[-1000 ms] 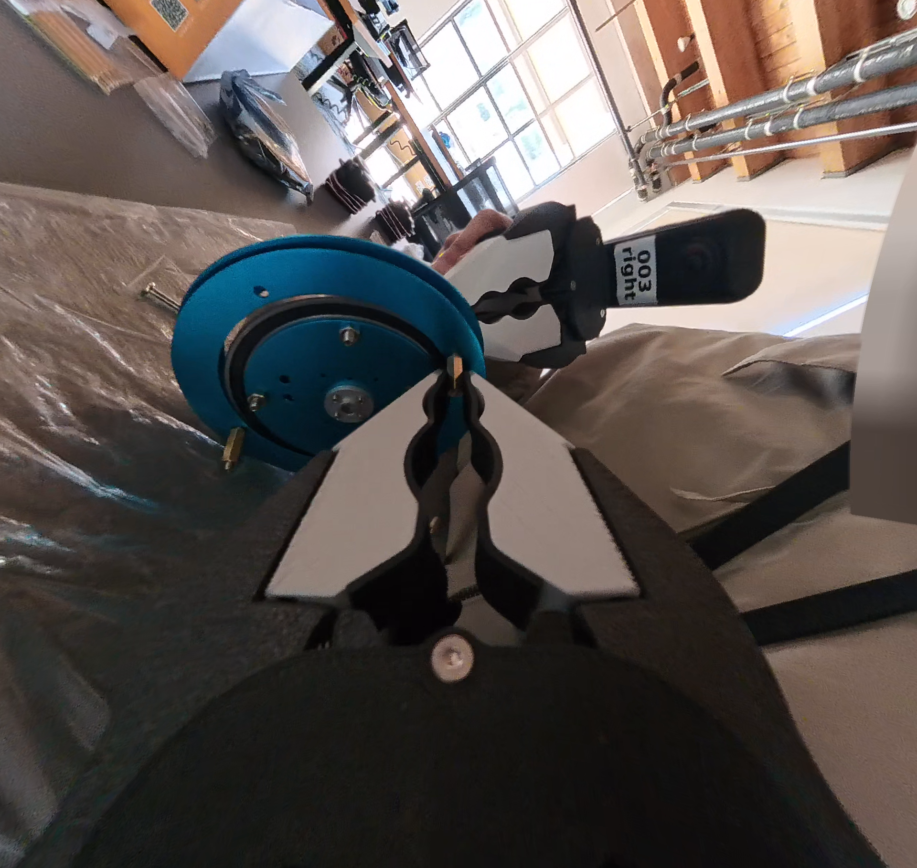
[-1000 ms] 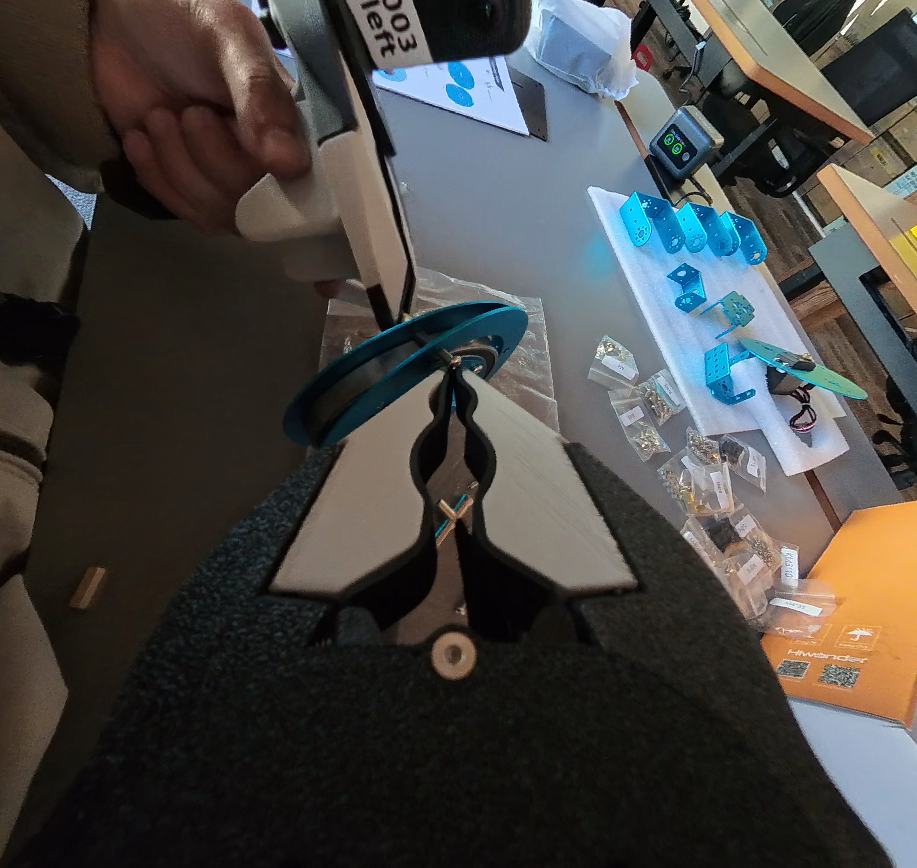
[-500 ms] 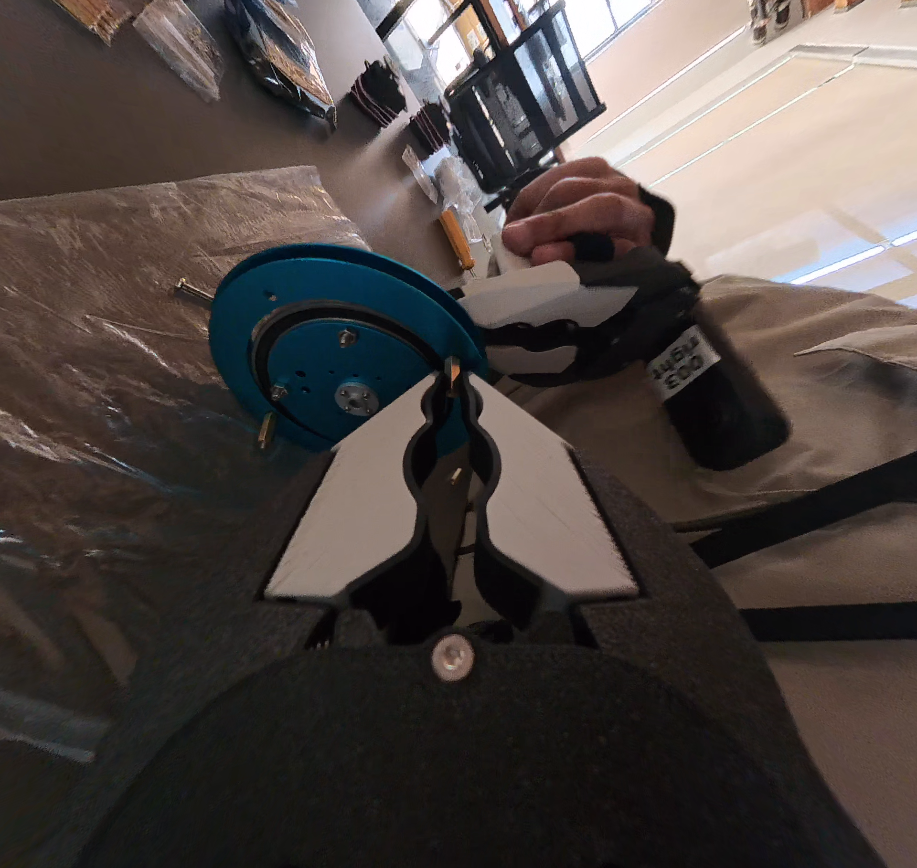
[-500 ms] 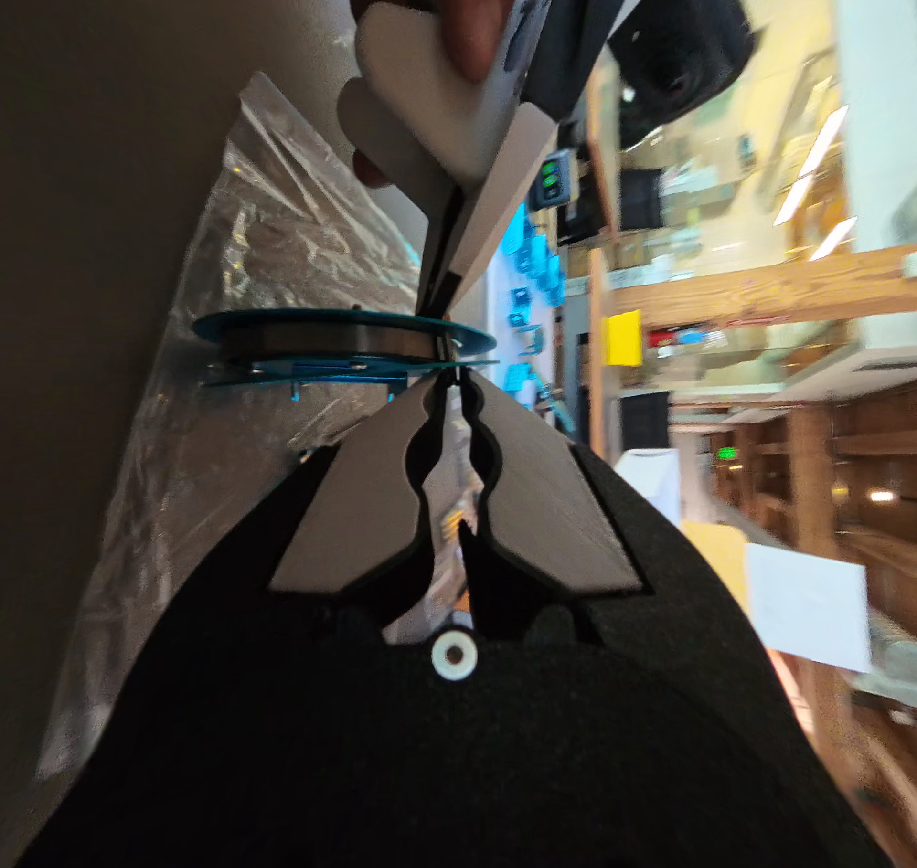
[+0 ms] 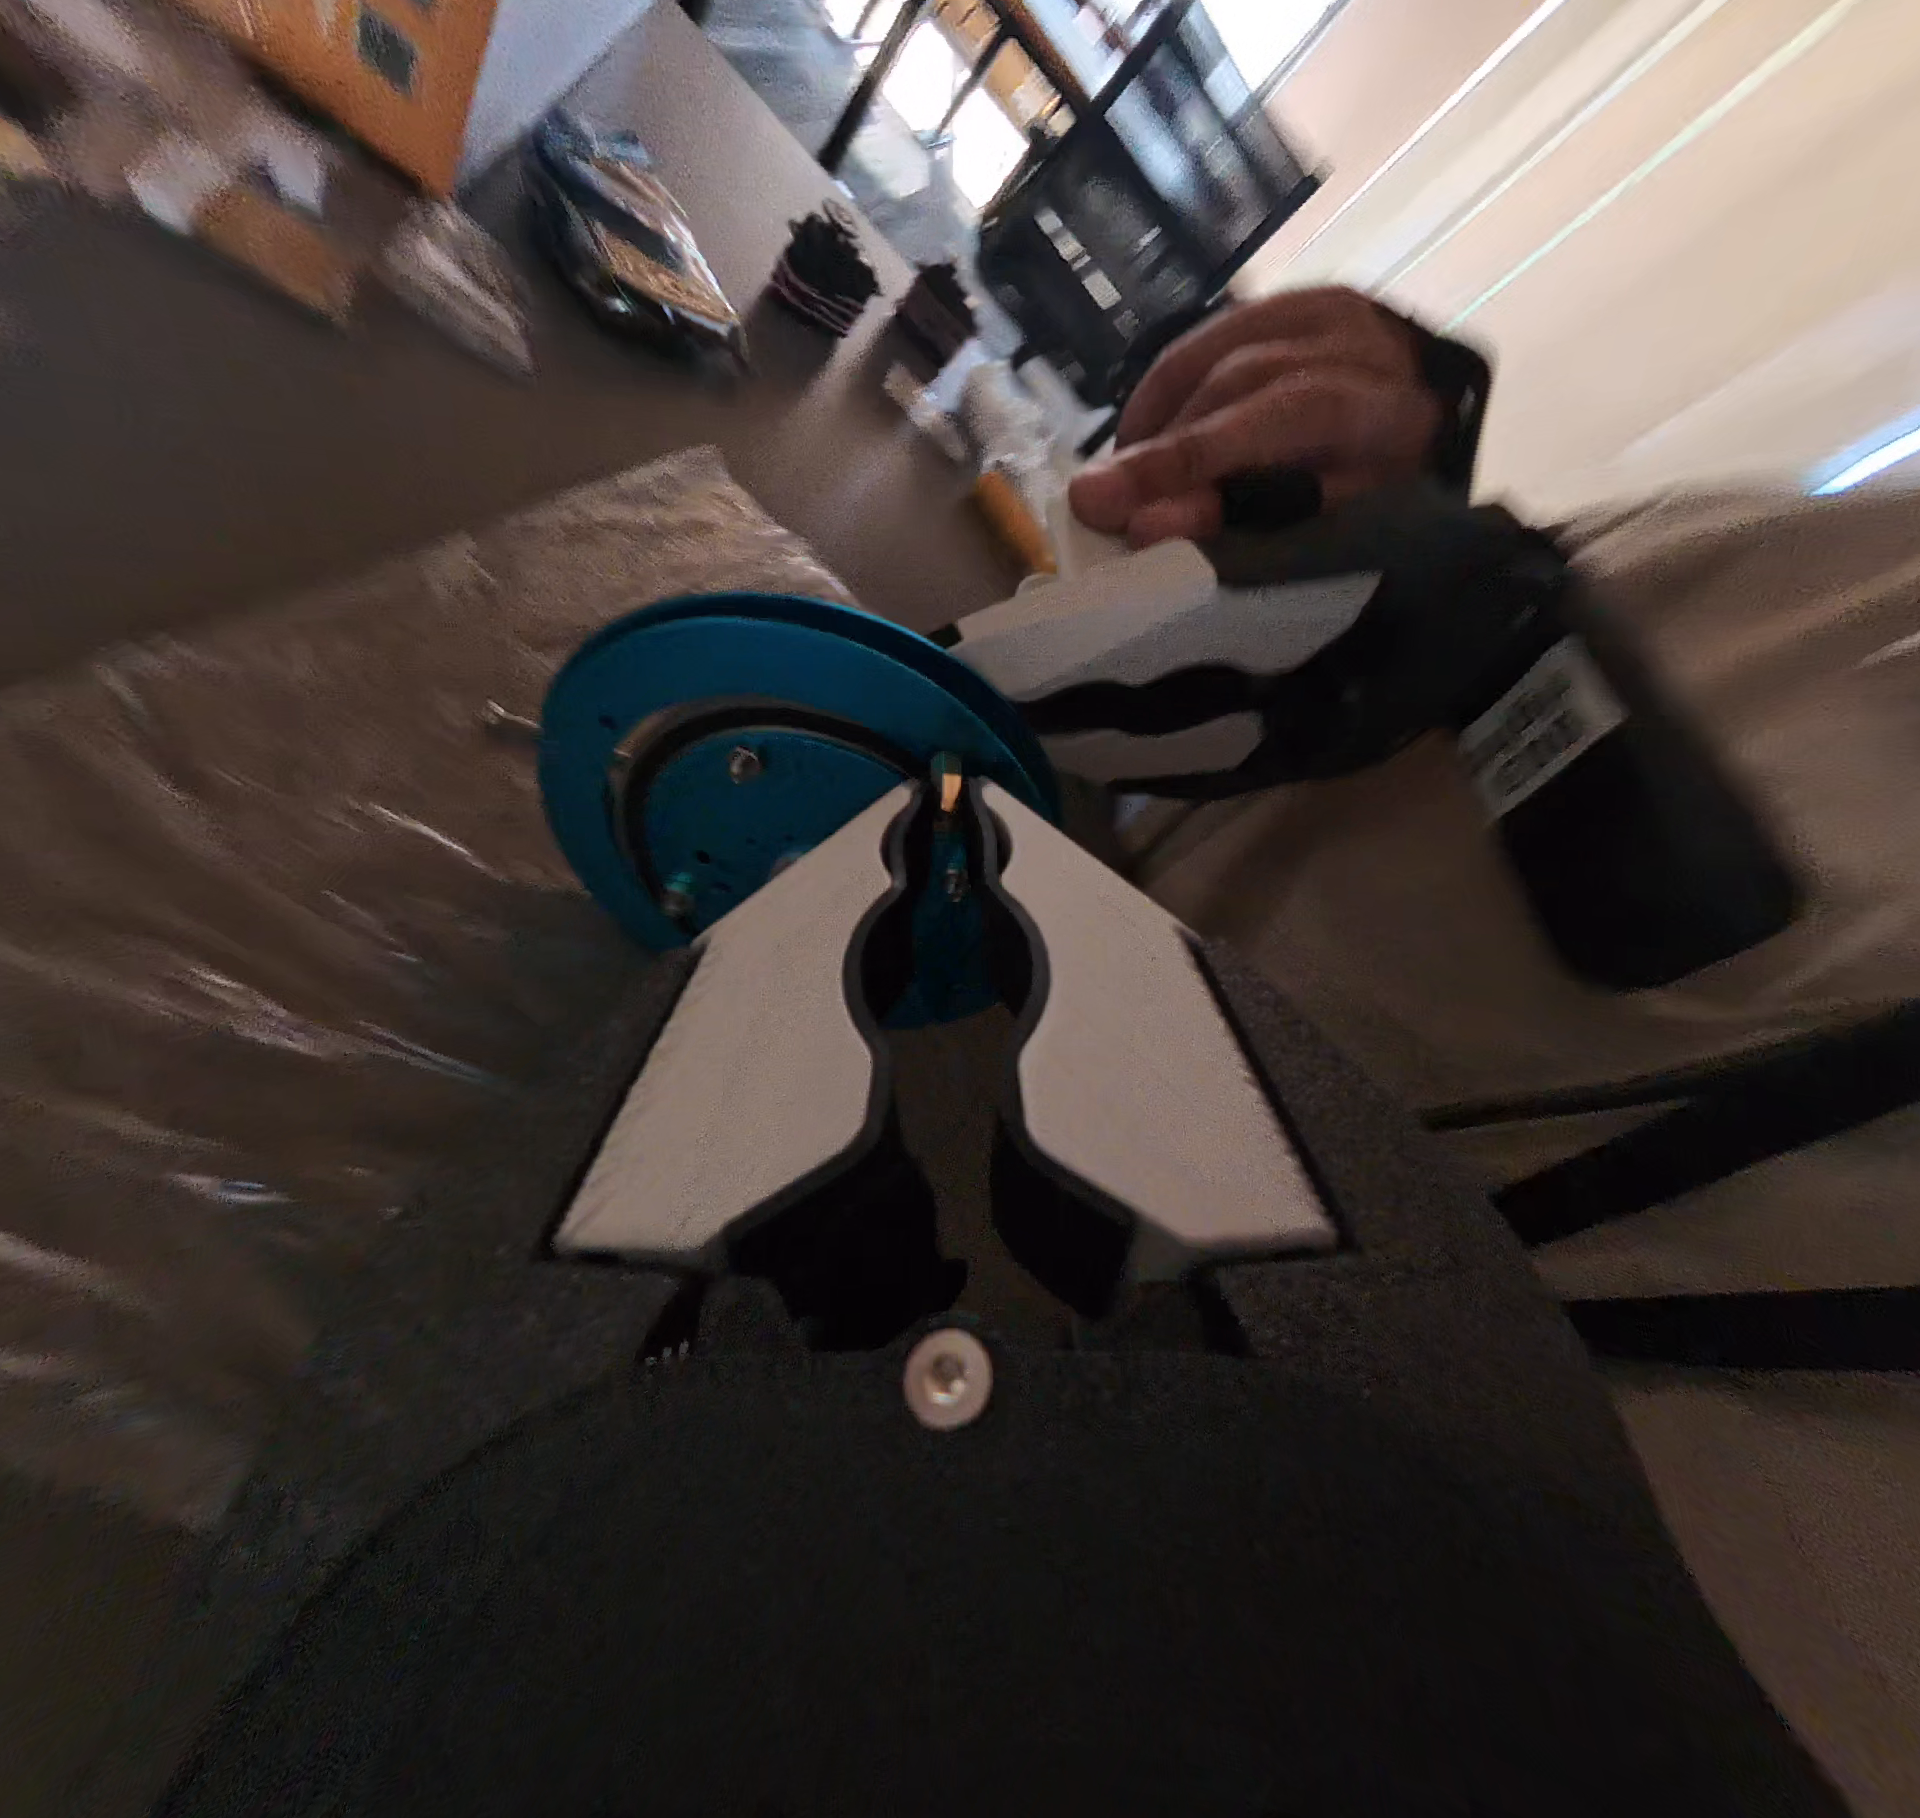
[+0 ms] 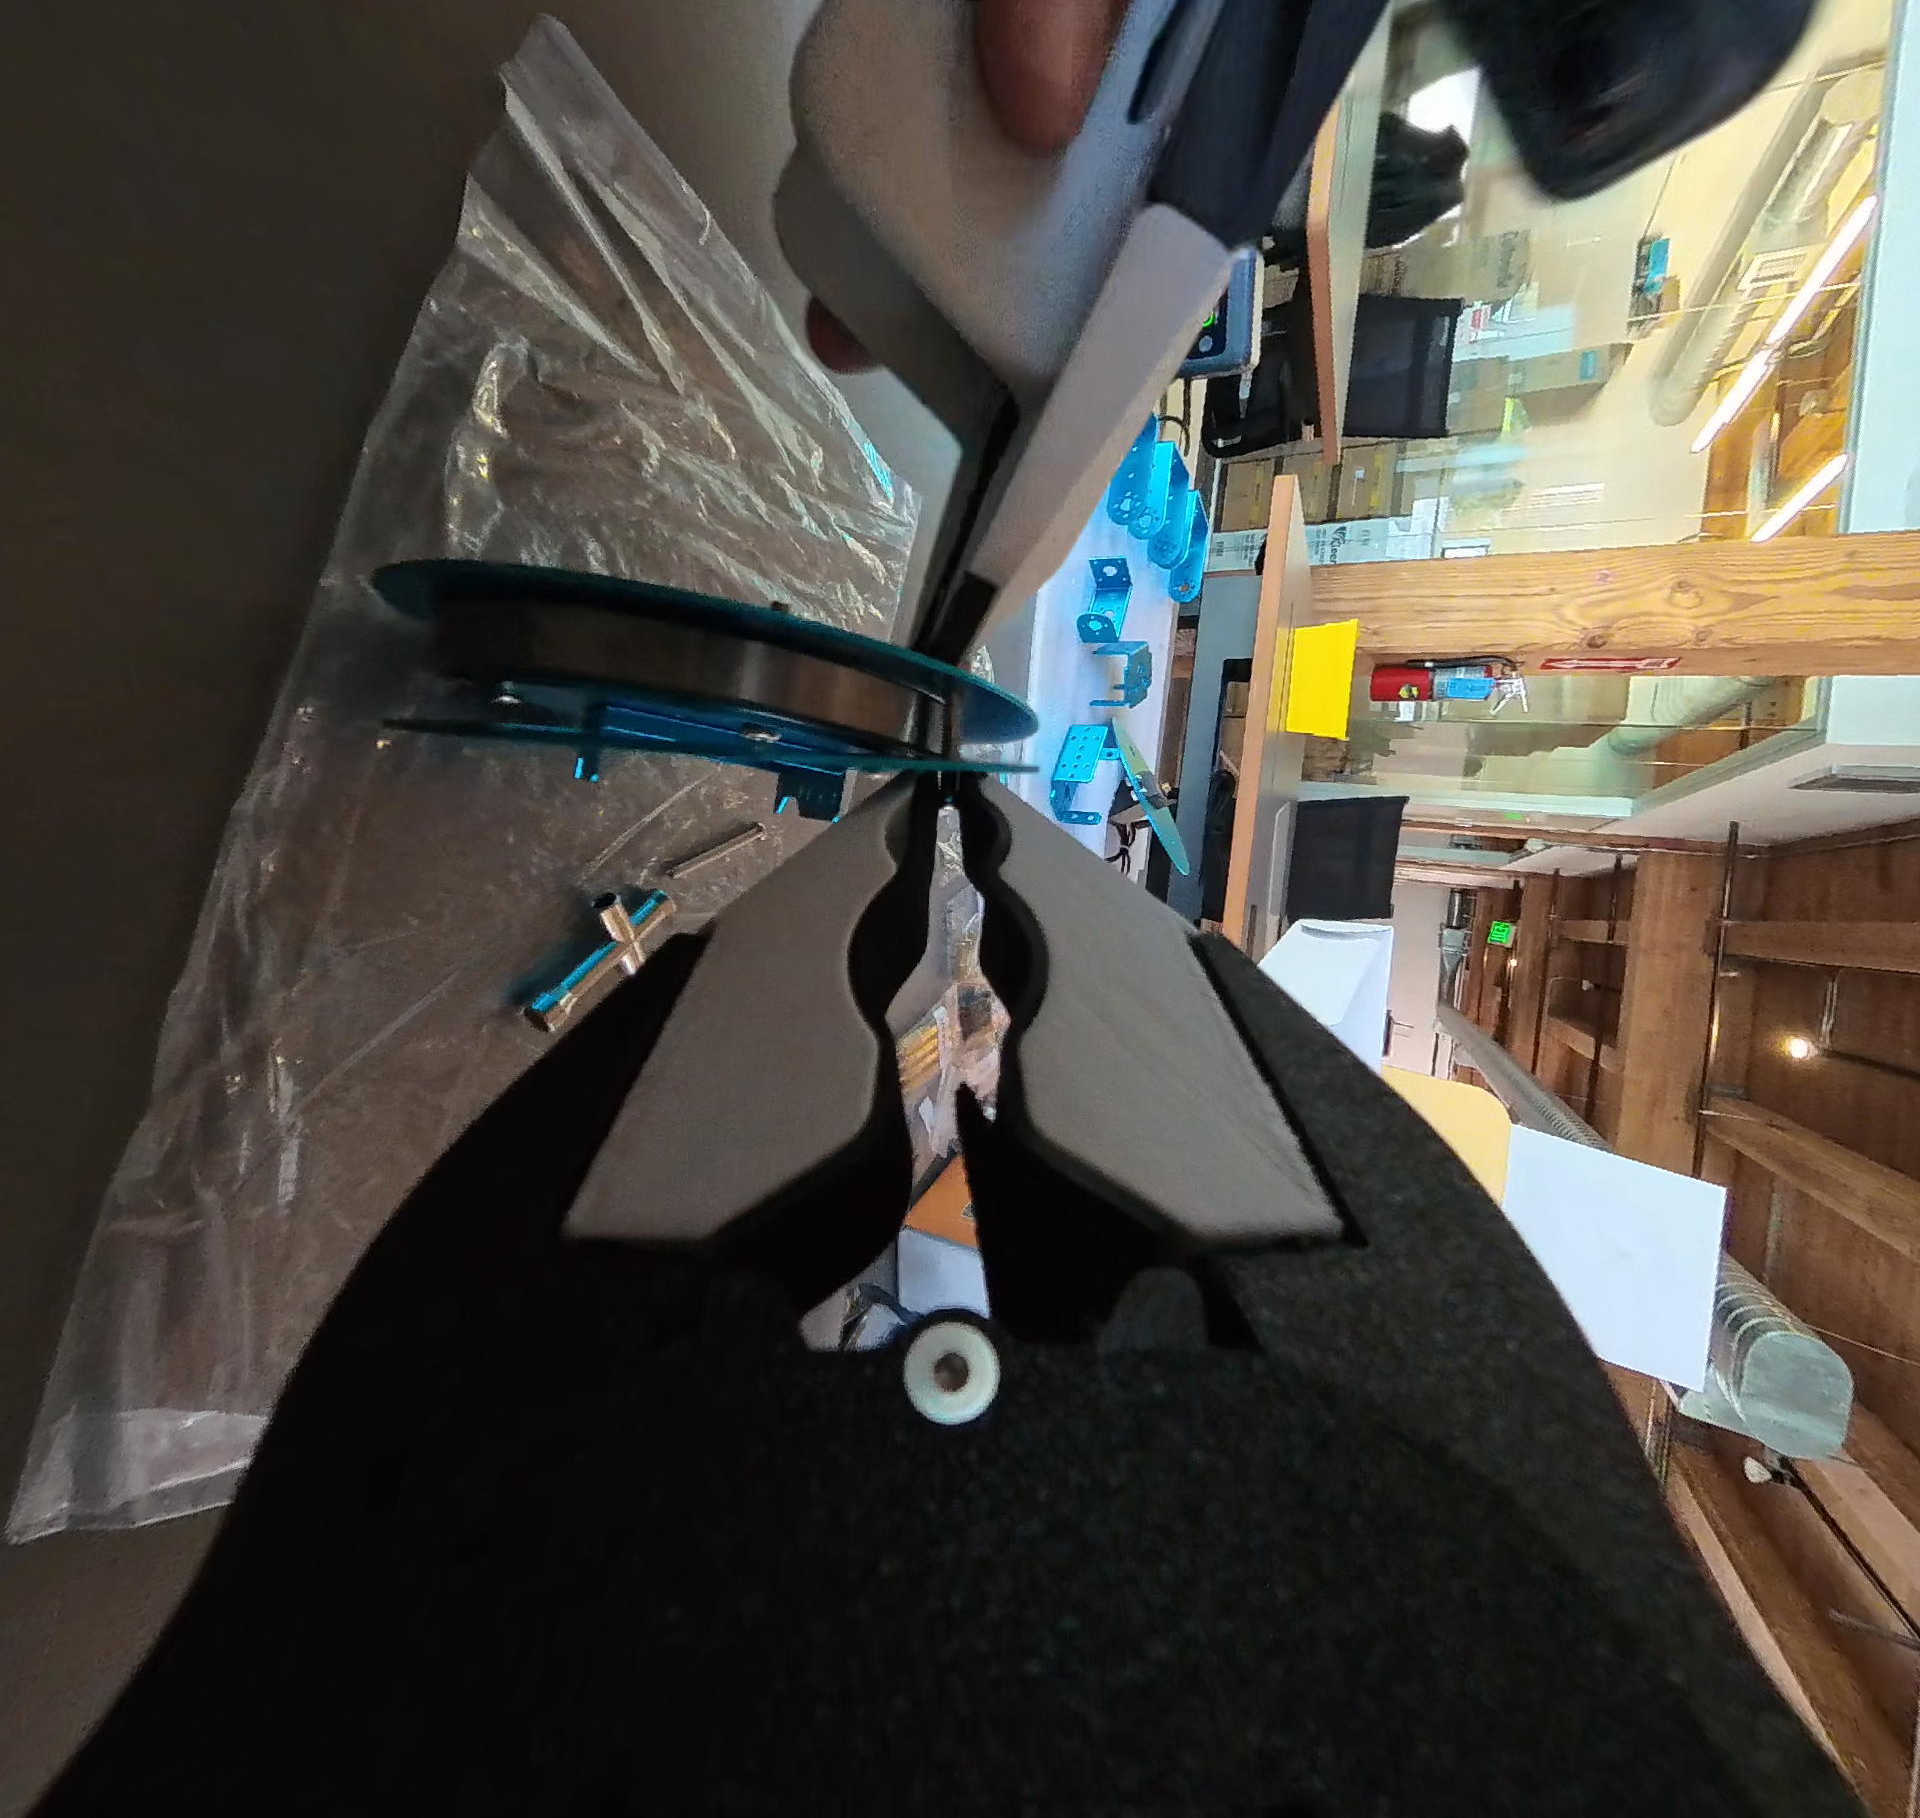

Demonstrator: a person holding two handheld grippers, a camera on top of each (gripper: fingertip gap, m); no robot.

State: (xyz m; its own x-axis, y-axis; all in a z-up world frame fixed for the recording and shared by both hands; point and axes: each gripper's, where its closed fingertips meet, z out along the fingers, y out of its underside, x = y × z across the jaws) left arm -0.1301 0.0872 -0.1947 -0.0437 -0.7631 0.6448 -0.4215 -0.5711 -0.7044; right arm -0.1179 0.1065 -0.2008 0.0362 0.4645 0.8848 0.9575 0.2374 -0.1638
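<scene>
1. Grey tabletop (image 6: 208, 314) in a workshop with timber beams; a crinkled clear plastic bag (image 6: 436, 833) lies flat on it.
2. Blue disc assembly (image 5: 727, 729), two round blue plates with a dark ring between them, is held up off the bag, pinched at its rim from two sides.
3. Left gripper (image 5: 943, 802): fingers closed together on the rim of the disc assembly, with a small brass standoff (image 5: 945, 794) showing right at the tips.
4. Right gripper (image 6: 943, 792): fingers closed, tips meeting the edge of the lower plate, directly opposite the left gripper's tips. A person's hand (image 5: 1268, 407) grasps its handle.
5. On the bag below the disc: a small blue-and-silver cross-shaped part (image 6: 608, 947) and a thin metal pin (image 6: 717, 849), apart from each other.
6. Farther along the table: a white foam sheet (image 6: 1049, 625) carrying blue metal brackets (image 6: 1117, 615). An orange box (image 5: 322, 12) sits at the far end; left wrist view is motion-blurred.
</scene>
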